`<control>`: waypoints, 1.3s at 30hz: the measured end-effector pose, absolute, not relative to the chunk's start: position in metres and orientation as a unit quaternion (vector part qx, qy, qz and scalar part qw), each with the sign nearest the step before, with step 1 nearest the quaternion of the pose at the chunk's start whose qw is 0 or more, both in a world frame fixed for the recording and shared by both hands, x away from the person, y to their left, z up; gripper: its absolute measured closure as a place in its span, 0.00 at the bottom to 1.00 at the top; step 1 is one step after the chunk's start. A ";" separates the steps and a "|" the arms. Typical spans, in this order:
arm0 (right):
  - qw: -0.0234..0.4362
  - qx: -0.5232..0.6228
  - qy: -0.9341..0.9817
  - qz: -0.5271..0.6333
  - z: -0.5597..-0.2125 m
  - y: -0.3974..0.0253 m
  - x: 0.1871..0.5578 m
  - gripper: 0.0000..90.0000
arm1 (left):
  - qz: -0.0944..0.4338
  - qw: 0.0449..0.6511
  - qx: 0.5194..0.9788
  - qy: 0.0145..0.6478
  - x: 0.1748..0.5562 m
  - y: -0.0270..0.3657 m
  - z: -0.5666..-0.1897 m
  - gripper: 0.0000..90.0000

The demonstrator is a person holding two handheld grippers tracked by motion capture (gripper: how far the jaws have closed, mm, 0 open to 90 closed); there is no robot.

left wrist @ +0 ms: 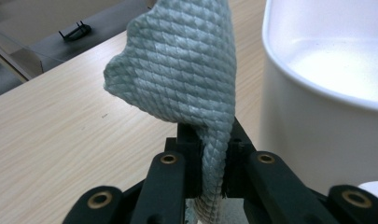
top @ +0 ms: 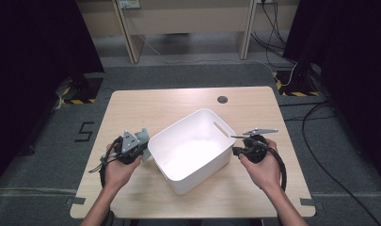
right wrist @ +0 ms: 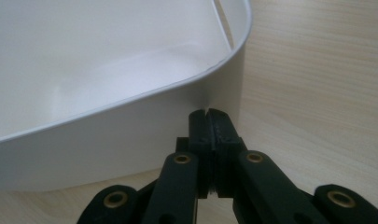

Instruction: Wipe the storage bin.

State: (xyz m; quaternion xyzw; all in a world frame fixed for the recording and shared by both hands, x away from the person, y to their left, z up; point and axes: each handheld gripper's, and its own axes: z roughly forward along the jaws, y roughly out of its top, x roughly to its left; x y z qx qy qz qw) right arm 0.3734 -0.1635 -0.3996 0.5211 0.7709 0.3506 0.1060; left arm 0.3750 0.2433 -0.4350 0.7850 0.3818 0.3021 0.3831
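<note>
Two grippers flank a white plastic bin (top: 190,153) set cornerwise mid-table (top: 188,101), with bare wood all round. The left gripper (top: 142,147) sits just beside the bin's left rim, the right gripper (top: 235,151) at its right wall. Left gripper view: jaws clamped on a grey-green waffle-weave cloth (left wrist: 177,70) standing upright — long axis vertical. Right gripper view: jaws pressed together, holding nothing, tips close against the smooth curved wall.

Light wood table (top: 131,106) on grey carpet floor (top: 188,75); wooden desk legs (top: 124,33) top centre, black curtains (top: 33,37) both sides, cables (top: 329,155) right.
</note>
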 end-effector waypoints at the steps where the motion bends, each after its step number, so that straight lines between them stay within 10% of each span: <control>1: 0.105 0.520 0.771 0.352 -0.399 -0.162 0.373 0.99 | 0.301 0.383 0.786 0.380 0.373 0.243 -0.434 0.90; 39: 0.121 0.527 0.750 0.380 -0.389 -0.124 0.423 0.93 | 0.306 0.363 0.804 0.359 0.379 0.188 -0.430 0.90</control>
